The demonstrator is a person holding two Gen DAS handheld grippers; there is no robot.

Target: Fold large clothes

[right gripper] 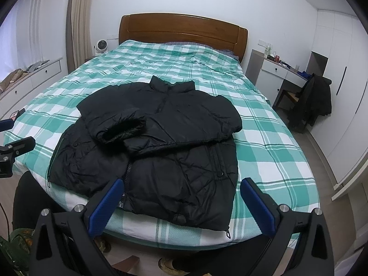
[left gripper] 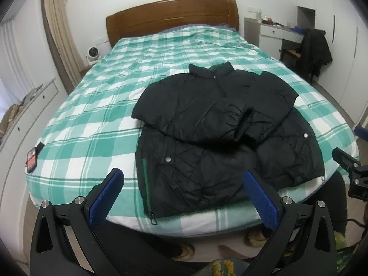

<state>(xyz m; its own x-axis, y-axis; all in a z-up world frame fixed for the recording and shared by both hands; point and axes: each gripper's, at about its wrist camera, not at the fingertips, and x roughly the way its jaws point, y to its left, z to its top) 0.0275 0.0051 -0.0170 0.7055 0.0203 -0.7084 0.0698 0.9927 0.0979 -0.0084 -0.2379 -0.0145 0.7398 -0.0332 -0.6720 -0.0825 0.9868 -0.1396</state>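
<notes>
A black puffer jacket point(left gripper: 220, 133) lies flat on the bed, collar toward the headboard, both sleeves folded in across its chest. It also shows in the right wrist view point(right gripper: 161, 142). My left gripper point(left gripper: 184, 179) is open and empty, held above the bed's foot edge over the jacket's lower left hem. My right gripper point(right gripper: 181, 188) is open and empty, held over the jacket's lower right hem. The right gripper's body shows at the right edge of the left wrist view point(left gripper: 352, 168).
The bed has a green and white plaid cover point(left gripper: 96, 105) and a wooden headboard point(right gripper: 184, 30). A small dark item point(left gripper: 32, 158) lies at the bed's left edge. A chair with a dark coat point(right gripper: 315, 101) stands by a white desk at the right. Slippers point(left gripper: 255, 237) lie on the floor.
</notes>
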